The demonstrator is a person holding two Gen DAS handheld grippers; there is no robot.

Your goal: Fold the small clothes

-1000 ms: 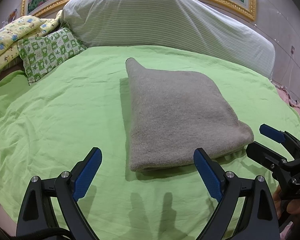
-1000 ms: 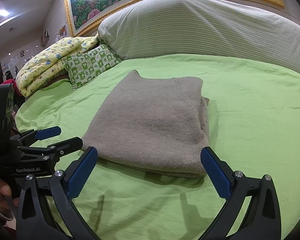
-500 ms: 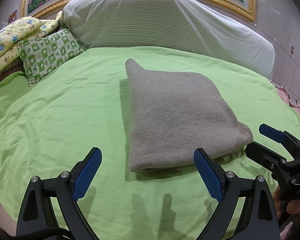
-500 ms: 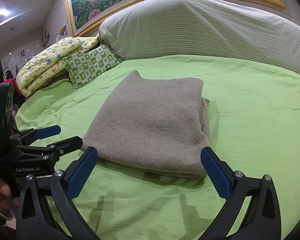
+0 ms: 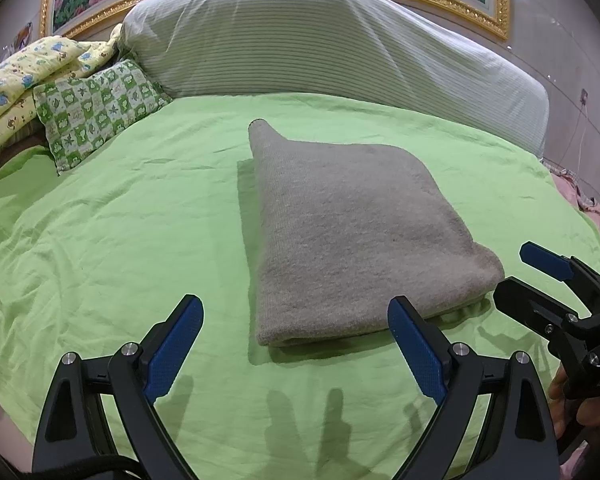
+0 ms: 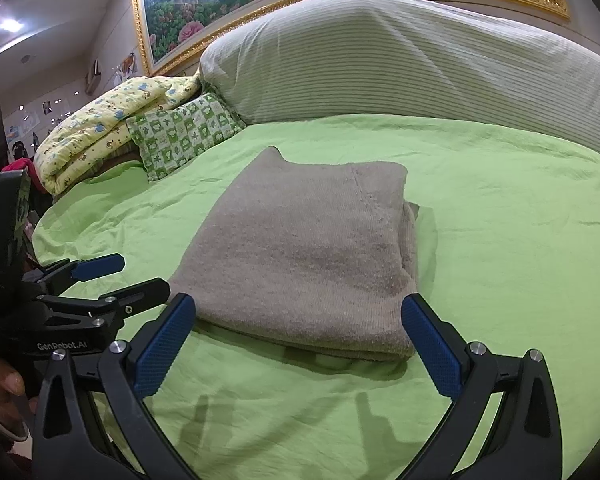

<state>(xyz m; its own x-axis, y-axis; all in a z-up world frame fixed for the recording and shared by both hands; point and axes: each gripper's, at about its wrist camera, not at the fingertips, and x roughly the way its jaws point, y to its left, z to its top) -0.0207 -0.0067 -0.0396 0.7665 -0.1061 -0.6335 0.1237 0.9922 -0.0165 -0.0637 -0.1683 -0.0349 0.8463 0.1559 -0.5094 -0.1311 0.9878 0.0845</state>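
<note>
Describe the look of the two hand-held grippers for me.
Both hand-held grippers, left and right, have matte black forked frames, silver screw heads and textured blue fingertip pads. White "GenRobot.AI" lettering marks the left body. A black cable trails below the left one.

Black left gripper (image 5: 296, 322) and right gripper (image 6: 299, 318), blue textured pads (image 5: 175, 340), silver screws, white GenRobot.AI lettering
</note>
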